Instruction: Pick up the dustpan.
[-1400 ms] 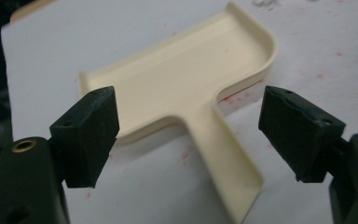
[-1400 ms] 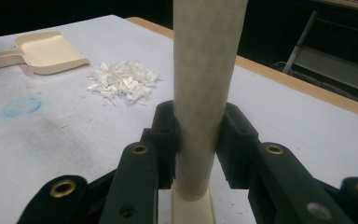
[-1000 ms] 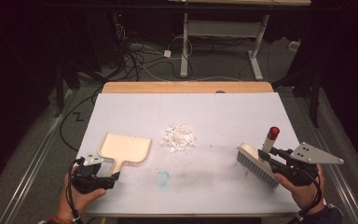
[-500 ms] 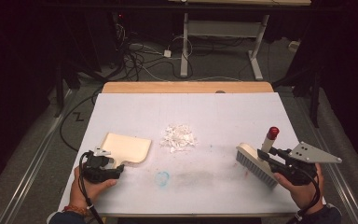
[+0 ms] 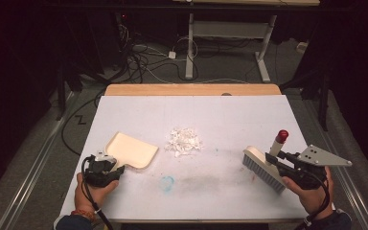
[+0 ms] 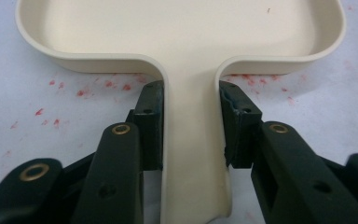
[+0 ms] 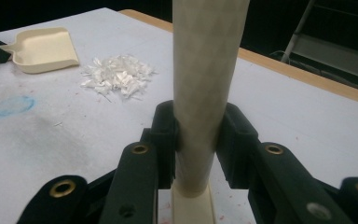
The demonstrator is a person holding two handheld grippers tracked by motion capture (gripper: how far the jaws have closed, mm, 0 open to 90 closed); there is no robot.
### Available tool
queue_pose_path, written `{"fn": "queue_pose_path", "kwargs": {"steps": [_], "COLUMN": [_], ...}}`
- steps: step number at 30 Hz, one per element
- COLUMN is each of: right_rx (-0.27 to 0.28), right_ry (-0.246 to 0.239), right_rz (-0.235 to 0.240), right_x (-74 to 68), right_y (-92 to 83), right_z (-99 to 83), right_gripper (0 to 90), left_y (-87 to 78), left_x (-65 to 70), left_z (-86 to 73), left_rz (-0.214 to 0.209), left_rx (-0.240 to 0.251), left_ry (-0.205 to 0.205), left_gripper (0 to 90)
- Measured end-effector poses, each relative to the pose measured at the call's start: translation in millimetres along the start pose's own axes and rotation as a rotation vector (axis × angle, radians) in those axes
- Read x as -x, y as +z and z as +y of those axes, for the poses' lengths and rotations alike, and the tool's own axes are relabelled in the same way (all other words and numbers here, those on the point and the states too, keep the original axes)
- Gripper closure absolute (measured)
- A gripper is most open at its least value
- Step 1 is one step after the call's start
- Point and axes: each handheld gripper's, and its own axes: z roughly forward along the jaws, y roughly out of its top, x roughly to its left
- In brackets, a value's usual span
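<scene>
A cream dustpan [image 5: 130, 150] lies left of centre on the white table [image 5: 230, 115]. My left gripper [image 5: 115, 167] has just been closing and is now shut on its handle, with both pads against the sides of the dustpan handle [image 6: 191, 140]. The left gripper [image 6: 191, 100] sits just behind the dustpan tray [image 6: 182, 28]. At the right, my right gripper [image 5: 274, 161] is shut on the shaft of a cream brush [image 5: 261, 167] with a red-tipped handle. The brush shaft [image 7: 205, 70] stands between the right gripper [image 7: 198, 126] pads. A pile of white paper scraps [image 5: 183, 141] lies mid-table between the two tools.
A blue smudge [image 5: 166, 182] and a grey smear mark the table near its front edge. A wooden strip [image 5: 191, 89] borders the far edge. Beyond it, cables and a desk frame stand on the dark floor. In the right gripper view the dustpan [image 7: 42, 46] and scraps [image 7: 116, 74] lie far left.
My left gripper moved in on the dustpan handle and shut on it. The dustpan turned slightly. The right gripper and the brush have not moved.
</scene>
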Motion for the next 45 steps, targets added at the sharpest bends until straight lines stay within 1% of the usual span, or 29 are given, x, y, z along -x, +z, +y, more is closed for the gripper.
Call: {"fn": "queue_pose_path", "kwargs": {"steps": [1, 3, 4, 5, 7, 8, 9, 10, 11, 12, 13, 14, 15, 16, 17, 18, 21, 22, 23, 24, 26, 28, 29, 30, 31, 33, 35, 42, 45], "right_rx": [-0.001, -0.001, -0.002, 0.001, -0.001, -0.002, -0.002, -0.004, -0.001, 0.002, 0.006, 0.008, 0.008, 0.020, 0.031, 0.037, 0.054, 0.060, 0.062, 0.066, 0.075, 0.092, 0.089, 0.092, 0.094, 0.098, 0.093, 0.088, 0.089], "right_ry": [0.004, 0.002, 0.001, -0.003, -0.003, -0.002, -0.002, -0.001, 0.008, 0.013, 0.015, 0.022, 0.022, 0.037, 0.047, 0.050, 0.046, 0.026, 0.024, 0.022, 0.021, 0.020, 0.017, 0.013, 0.012, 0.006, 0.008, 0.021, 0.028], "right_rz": [-0.001, 0.001, 0.000, 0.001, 0.002, 0.000, 0.000, -0.002, -0.012, -0.014, -0.020, -0.030, -0.030, -0.049, -0.059, -0.062, -0.069, -0.082, -0.082, -0.081, -0.082, -0.100, -0.101, -0.104, -0.104, -0.099, -0.088, -0.076, -0.076], "right_x": [-0.1, -0.1, -0.5, -0.5, -0.6, -0.4, -0.4, 0.2, 2.1, 3.2, 4.6, 6.0, 6.0, 9.3, 10.9, 12.2, 13.9, 15.1, 15.5, 16.3, 17.7, 18.2, 18.0, 17.7, 17.2, 16.9, 15.4, 10.9, 12.1], "right_y": [-0.1, -0.3, -0.5, -0.3, -0.2, -0.1, -0.1, 0.0, 0.2, 0.7, 1.1, 2.0, 2.0, 4.7, 6.4, 8.5, 15.1, 25.1, 30.8, 36.9, 49.0, 60.5, 66.6, 72.3, 77.9, 88.5, 97.9, 118.9, 124.5], "right_z": [0.0, 0.6, 0.9, 1.1, 1.0, 1.0, 1.0, 1.0, 1.1, 1.1, 1.3, 2.0, 2.0, 5.1, 7.5, 10.6, 17.9, 26.0, 29.9, 33.7, 41.1, 47.3, 50.8, 53.9, 56.9, 62.3, 67.1, 74.6, 77.4], "right_gripper": [71.2, 71.2, 71.1, 71.2, 71.2, 71.2, 71.2, 71.2, 71.1, 71.2, 71.2, 71.2, 71.2, 71.2, 71.2, 71.2, 71.2, 71.2, 71.2, 71.2, 71.3, 71.3, 71.2, 71.3, 71.3, 71.3, 71.2, 71.2, 71.2], "left_y": [0.0, -0.3, -0.8, -2.3, -3.4, -7.3, -7.3, -11.7, -22.4, -22.4, -27.7, -36.5, -36.5, -39.2, -41.3, -41.5, -41.2, -40.6, -39.5, -38.6, -36.9, -35.9, -34.1, -34.1, -32.8, -32.6, -30.8, -26.2, -26.6], "left_x": [0.0, 1.8, 0.8, -3.4, -4.9, -9.3, -9.3, -12.2, -17.1, -17.1, -18.9, -21.4, -21.4, -21.2, -17.7, -16.3, -16.1, -16.6, -16.8, -16.6, -16.0, -15.9, -15.1, -15.1, -11.7, -10.5, -7.0, -7.5, -4.0], "left_z": [0.0, 1.6, 2.6, 4.5, 5.9, 10.9, 10.9, 13.8, 21.4, 21.4, 25.2, 32.7, 32.7, 36.1, 42.2, 44.8, 49.7, 51.8, 55.8, 57.8, 61.3, 62.7, 66.0, 66.0, 69.3, 70.9, 75.1, 80.4, 82.6], "left_rz": [0.000, 0.013, 0.008, -0.018, -0.012, -0.028, -0.028, -0.045, -0.056, -0.056, -0.057, -0.064, -0.064, -0.068, -0.040, -0.035, -0.047, -0.064, -0.083, -0.080, -0.072, -0.085, -0.104, -0.104, -0.096, -0.101, -0.114, -0.130, -0.136], "left_rx": [0.000, -0.008, -0.011, -0.021, -0.027, -0.054, -0.054, -0.054, -0.067, -0.067, -0.078, -0.103, -0.103, -0.118, -0.160, -0.182, -0.206, -0.218, -0.242, -0.260, -0.266, -0.262, -0.273, -0.273, -0.287, -0.289, -0.310, -0.329, -0.341], "left_ry": [0.000, 0.025, 0.027, 0.032, 0.045, 0.096, 0.096, 0.107, 0.149, 0.149, 0.171, 0.211, 0.211, 0.231, 0.282, 0.299, 0.311, 0.316, 0.324, 0.336, 0.342, 0.343, 0.350, 0.350, 0.374, 0.376, 0.395, 0.398, 0.420], "left_gripper": [63.1, 63.3, 63.5, 63.5, 63.5, 63.6, 63.6, 63.6, 63.6, 63.6, 63.6, 63.5, 63.6, 63.6, 63.5, 63.5, 63.5, 63.5, 63.5, 63.5, 63.5, 63.5, 63.5, 63.5, 63.6, 63.6, 63.5, 63.5, 63.5]}}
